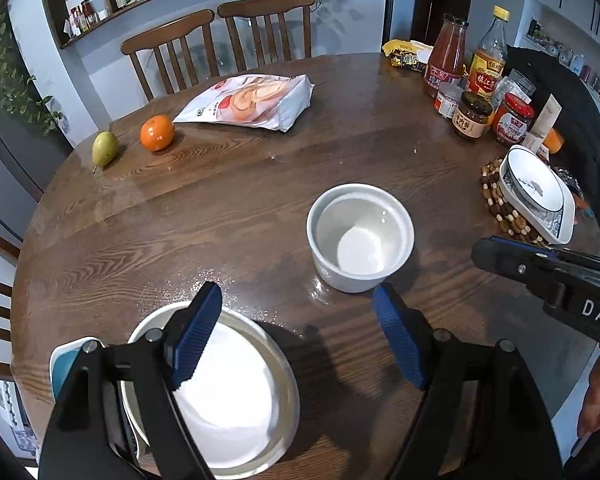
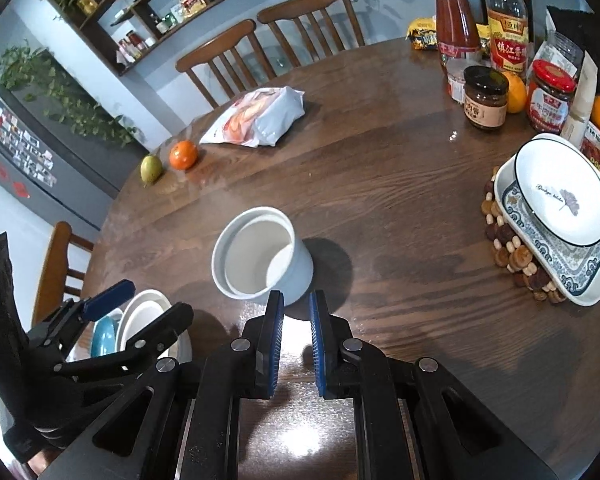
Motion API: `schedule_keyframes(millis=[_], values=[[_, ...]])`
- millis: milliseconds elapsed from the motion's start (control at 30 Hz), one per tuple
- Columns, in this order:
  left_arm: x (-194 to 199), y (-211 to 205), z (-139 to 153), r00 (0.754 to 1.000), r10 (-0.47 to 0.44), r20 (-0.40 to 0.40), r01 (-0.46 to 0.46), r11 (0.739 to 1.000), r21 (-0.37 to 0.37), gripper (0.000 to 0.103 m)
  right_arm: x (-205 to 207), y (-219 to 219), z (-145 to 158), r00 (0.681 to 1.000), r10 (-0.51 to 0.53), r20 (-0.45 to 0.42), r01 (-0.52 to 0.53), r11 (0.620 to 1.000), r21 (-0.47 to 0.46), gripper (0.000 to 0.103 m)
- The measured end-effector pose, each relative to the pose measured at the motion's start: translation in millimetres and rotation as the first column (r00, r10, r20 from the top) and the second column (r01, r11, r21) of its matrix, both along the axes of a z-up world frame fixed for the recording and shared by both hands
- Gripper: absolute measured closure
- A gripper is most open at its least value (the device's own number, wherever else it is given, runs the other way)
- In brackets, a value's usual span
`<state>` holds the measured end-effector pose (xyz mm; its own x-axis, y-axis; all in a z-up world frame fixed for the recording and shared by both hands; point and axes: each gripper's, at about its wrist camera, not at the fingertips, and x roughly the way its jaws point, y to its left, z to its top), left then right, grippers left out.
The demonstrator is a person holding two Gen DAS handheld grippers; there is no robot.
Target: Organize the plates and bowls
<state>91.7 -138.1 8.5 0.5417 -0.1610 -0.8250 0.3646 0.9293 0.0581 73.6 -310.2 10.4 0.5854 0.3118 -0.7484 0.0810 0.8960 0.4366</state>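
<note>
A deep white bowl stands upright mid-table; it also shows in the right wrist view. My left gripper is open and empty, just above a shallow white bowl near the table's front edge, with a teal dish beside it. My right gripper has its jaws narrowly apart with nothing between them, just in front of the deep bowl. Two stacked plates, a white one on a blue-patterned one, rest on a beaded trivet at the right; they also show in the left wrist view.
Jars and bottles crowd the back right. A snack bag, an orange and a pear lie at the back left. Wooden chairs stand behind the round wooden table.
</note>
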Motion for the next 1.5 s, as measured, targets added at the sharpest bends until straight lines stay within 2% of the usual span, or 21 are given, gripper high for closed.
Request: schedule_keyframes(millis=[333,600,733,900,1133,1333,1500], values=[[-3,-7,12,0.999,0.018,0.035,-0.018,1.0,-0.001,0.025,0,-3,18,0.999,0.034,0.043,-0.033,0.999,-0.02,0.091],[4,-21,37,0.994,0.039,0.106,-0.039,0.999,-0.007,0.025,12,-7,37,0.992,0.079,0.095,-0.075,0.996,-0.044,0.091],[12,-29,40,0.99,0.057,0.132,-0.057,0.998,0.002,0.025,21,-11,43,0.989,0.094,0.114,-0.088,0.995,-0.05,0.091],[25,-31,28,0.991,0.085,0.104,-0.087,0.996,0.018,0.025,32,-11,37,0.988,0.113,0.107,-0.109,0.993,-0.042,0.091],[49,-20,-1,0.991,0.135,0.023,-0.136,0.99,0.042,0.025,56,-8,14,0.988,0.145,0.046,-0.144,0.989,-0.027,0.091],[67,-19,-22,0.989,0.135,-0.051,-0.132,0.989,0.061,0.025,78,-3,-10,0.987,0.162,-0.018,-0.162,0.987,-0.009,0.091],[70,-23,-33,0.99,0.11,-0.091,-0.103,0.992,0.071,0.025,88,4,-30,0.977,0.204,-0.06,-0.201,0.978,0.047,0.09]])
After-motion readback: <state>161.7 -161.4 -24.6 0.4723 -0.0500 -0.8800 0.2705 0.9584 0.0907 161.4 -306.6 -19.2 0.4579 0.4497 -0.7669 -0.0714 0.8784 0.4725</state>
